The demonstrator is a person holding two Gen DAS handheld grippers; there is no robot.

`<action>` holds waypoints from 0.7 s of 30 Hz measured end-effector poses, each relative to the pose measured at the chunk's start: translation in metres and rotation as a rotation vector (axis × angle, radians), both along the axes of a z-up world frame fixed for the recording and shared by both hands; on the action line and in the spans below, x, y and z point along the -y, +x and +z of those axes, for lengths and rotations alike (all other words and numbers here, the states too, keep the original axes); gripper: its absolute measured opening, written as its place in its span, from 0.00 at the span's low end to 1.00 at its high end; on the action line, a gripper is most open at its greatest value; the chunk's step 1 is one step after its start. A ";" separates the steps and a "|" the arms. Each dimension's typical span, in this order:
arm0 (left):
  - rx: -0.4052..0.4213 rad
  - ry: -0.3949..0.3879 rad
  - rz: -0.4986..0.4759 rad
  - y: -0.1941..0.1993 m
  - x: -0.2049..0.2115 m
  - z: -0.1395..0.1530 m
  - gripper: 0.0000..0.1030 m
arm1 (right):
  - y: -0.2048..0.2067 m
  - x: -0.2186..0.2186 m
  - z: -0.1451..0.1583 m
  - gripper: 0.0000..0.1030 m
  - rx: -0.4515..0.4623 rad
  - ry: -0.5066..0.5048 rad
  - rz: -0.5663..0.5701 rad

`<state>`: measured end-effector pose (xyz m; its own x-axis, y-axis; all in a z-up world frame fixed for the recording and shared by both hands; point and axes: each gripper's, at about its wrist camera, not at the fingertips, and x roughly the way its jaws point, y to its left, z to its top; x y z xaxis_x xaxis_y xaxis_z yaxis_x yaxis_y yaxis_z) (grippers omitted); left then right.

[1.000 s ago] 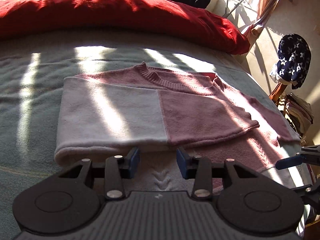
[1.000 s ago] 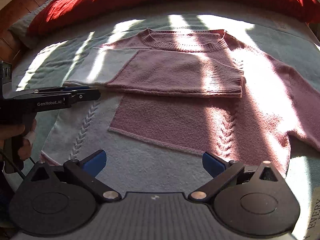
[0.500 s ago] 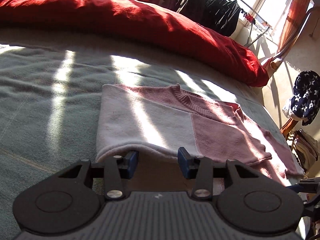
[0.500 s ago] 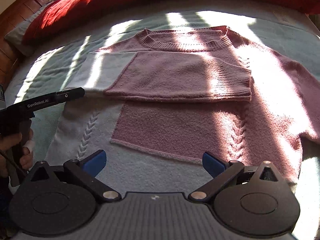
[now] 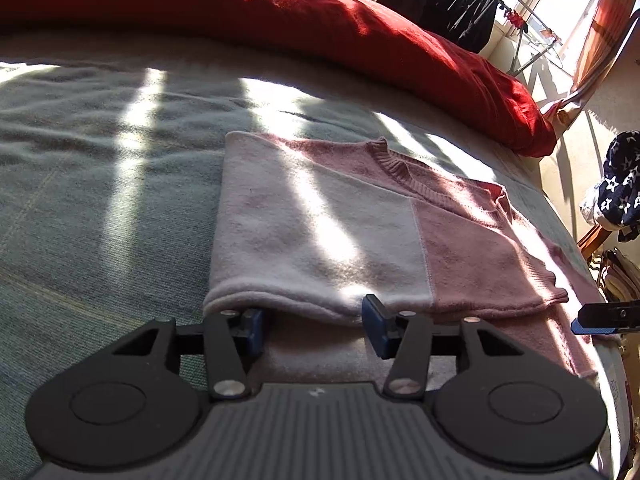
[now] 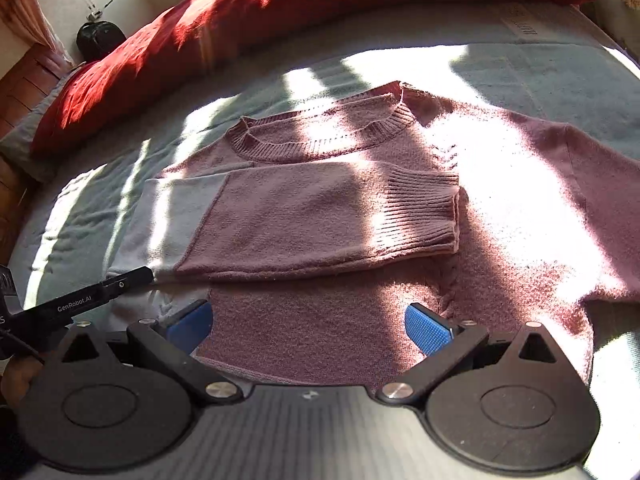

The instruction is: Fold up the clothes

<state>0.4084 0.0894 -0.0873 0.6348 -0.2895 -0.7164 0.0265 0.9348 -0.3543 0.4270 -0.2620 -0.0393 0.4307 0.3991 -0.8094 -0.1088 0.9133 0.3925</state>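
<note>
One sleeve (image 6: 320, 220) lies folded across the sweater (image 6: 500, 208) on the bed (image 5: 80, 160); left gripper (image 5: 312, 326) is opening at that sleeve's near edge, empty, while right gripper (image 6: 308, 330) hovers wide apart over the hem, likely for the next fold

"GenRobot.AI" is printed on the left tongs (image 6: 128, 282).

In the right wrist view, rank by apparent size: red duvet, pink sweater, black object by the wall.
1. pink sweater
2. red duvet; it lies farther back and is cropped, so its true size is unsure
3. black object, plainly smallest
</note>
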 end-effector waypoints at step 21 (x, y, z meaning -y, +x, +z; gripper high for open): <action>-0.019 0.008 -0.036 0.007 0.008 0.002 0.71 | 0.028 0.034 -0.043 1.00 -0.078 0.171 -0.086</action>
<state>0.4150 0.0810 -0.0856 0.6105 -0.3062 -0.7304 0.0541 0.9362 -0.3473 0.4546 -0.2955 -0.0828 0.4083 0.4976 -0.7653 0.0035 0.8375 0.5465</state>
